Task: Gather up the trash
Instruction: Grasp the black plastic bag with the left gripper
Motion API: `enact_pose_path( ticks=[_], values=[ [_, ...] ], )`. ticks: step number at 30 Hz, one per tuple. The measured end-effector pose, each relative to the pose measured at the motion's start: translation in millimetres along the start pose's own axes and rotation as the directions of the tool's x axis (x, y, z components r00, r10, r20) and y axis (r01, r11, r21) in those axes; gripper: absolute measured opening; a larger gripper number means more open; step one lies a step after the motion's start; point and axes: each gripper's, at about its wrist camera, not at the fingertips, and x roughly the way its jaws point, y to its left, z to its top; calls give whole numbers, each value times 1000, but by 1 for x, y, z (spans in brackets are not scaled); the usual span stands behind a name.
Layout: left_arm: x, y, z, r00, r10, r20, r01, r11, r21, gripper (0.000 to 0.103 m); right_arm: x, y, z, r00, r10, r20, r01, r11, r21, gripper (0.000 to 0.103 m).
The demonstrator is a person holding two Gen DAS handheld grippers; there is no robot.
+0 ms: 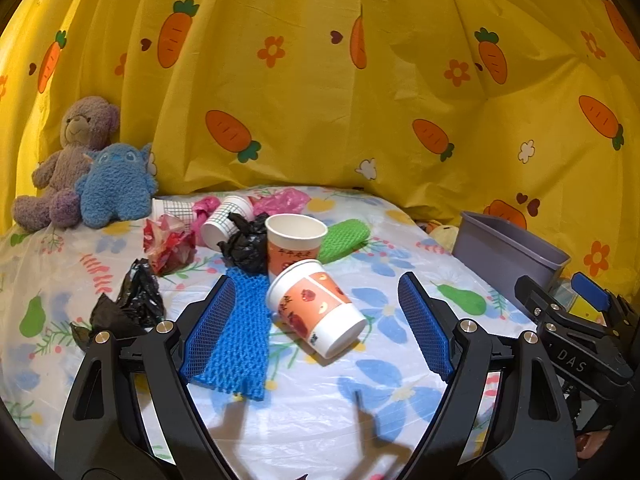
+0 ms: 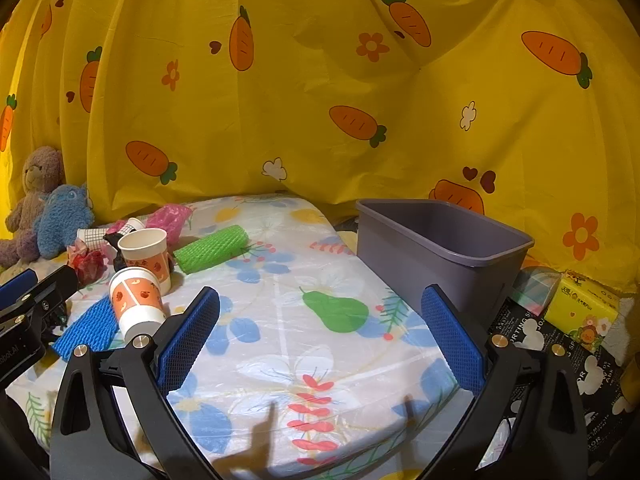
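A tipped paper cup point(image 1: 316, 312) with orange print lies on the floral sheet between the fingers of my open left gripper point(image 1: 317, 280); neither pad touches it. Behind it stands an upright cup point(image 1: 294, 246). A blue foam net point(image 1: 240, 332) lies flat beside the left finger. Further back are a green foam net point(image 1: 344, 240), black bags point(image 1: 248, 246), a red wrapper point(image 1: 168, 244) and checked cups point(image 1: 224, 220). My right gripper point(image 2: 320, 294) stands open over bare sheet, with nothing between its pads. The grey bin point(image 2: 440, 248) sits just right of it, beyond the bed edge.
Two plush toys point(image 1: 80, 168) sit at the back left against the yellow carrot curtain point(image 1: 320, 80). A yellow tissue pack point(image 2: 580, 308) and a printed black cloth point(image 2: 560, 360) lie right of the bin. Another black bag point(image 1: 128, 304) lies left of my left gripper.
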Motion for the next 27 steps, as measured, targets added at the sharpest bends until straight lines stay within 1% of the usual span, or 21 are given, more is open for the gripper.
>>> enact_pose_path(
  ticks=[2, 6, 11, 15, 18, 21, 23, 24, 26, 27],
  values=[
    [-4, 16, -4, 999, 40, 4, -40, 999, -21, 82, 2, 7, -3, 999, 38, -13, -38, 999, -5, 97],
    [-9, 55, -10, 992, 125, -10, -126, 989, -74, 82, 8, 24, -9, 993, 112, -38, -113, 993, -25, 93],
    [-6, 95, -21, 976, 206, -67, -213, 970, -113, 82, 18, 50, -15, 975, 208, -82, -212, 976, -42, 91],
    [5, 117, -28, 966, 230, -120, -245, 960, -132, 82, 25, 72, -18, 956, 269, -119, -279, 958, -67, 91],
    [16, 130, -31, 960, 230, -159, -254, 955, -153, 82, 26, 84, -21, 949, 288, -130, -301, 949, -94, 90],
    [28, 140, -33, 958, 200, -206, -239, 953, -186, 75, 31, 92, -22, 941, 304, -146, -321, 940, -111, 90],
    [36, 145, -35, 950, 190, -247, -242, 949, -202, 63, 36, 97, -23, 936, 311, -165, -332, 936, -119, 90],
    [39, 147, -36, 946, 191, -263, -248, 946, -207, 60, 40, 99, -23, 932, 317, -177, -340, 933, -121, 90],
    [40, 150, -36, 948, 179, -263, -239, 947, -216, 47, 48, 103, -23, 921, 329, -210, -358, 926, -122, 88],
    [40, 151, -36, 948, 174, -266, -236, 946, -221, 43, 53, 104, -23, 916, 333, -225, -365, 923, -121, 85]
  ],
)
